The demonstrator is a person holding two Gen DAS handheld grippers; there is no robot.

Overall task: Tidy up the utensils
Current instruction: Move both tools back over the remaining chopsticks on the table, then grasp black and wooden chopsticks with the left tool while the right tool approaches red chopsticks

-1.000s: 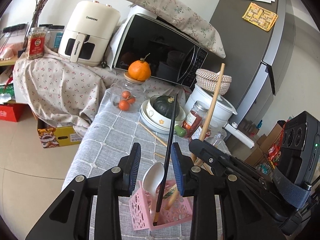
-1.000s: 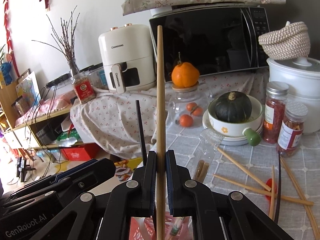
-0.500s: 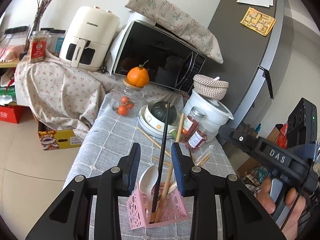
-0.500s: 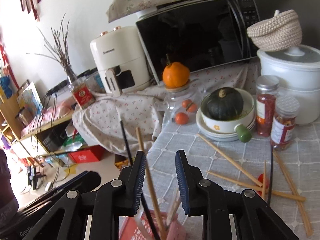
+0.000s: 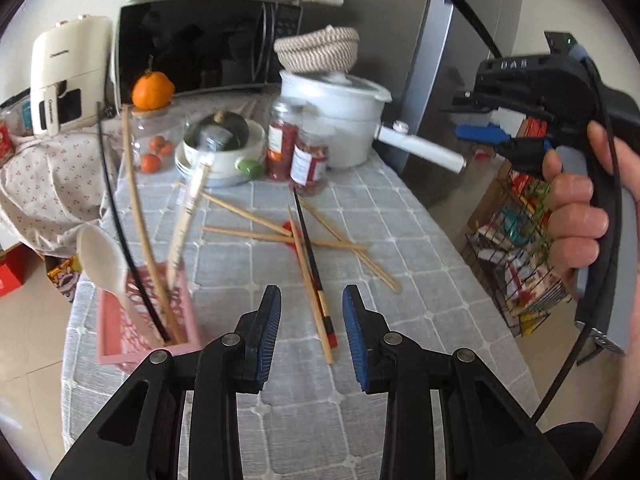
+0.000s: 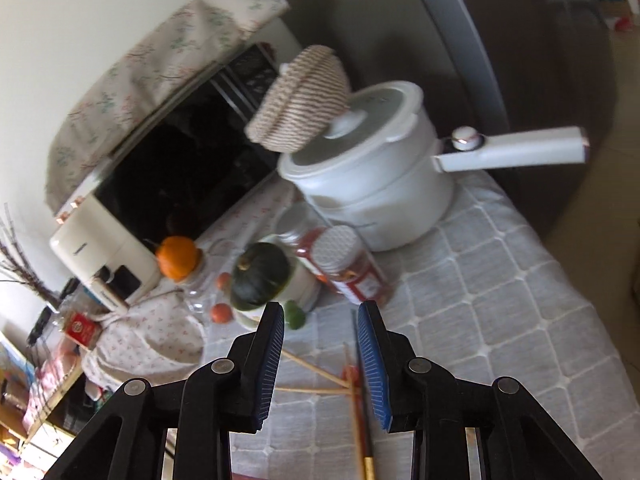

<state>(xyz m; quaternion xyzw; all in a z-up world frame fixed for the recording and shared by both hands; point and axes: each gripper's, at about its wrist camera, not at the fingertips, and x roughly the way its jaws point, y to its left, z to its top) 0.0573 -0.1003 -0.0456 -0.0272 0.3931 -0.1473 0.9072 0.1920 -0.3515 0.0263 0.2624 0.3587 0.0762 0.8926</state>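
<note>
Now, in your left wrist view, your left gripper (image 5: 311, 320) hangs over the tabletop (image 5: 420, 280) with its jaws spread wide and nothing between them. Just ahead of the jaws, a wooden chopstick (image 5: 310, 284) and a black chopstick (image 5: 314, 256) lie side by side, their near ends reaching into the gap. More loose chopsticks (image 5: 248, 216) are scattered beyond them. Off to the left of the jaws stands the pink holder (image 5: 120, 328), with a white spoon (image 5: 102, 256) and several sticks leaning in it. Your right gripper (image 5: 480, 134) shows far right, lifted off the tabletop in your hand (image 5: 576, 216).

In your right wrist view, your right gripper (image 6: 322, 354) is tilted, its jaws wide apart and empty. Between and below them lie chopsticks (image 6: 354, 404) on the tabletop (image 6: 500, 340); past them are the spice jars (image 6: 348, 264) and the white pot (image 6: 372, 184).
</note>
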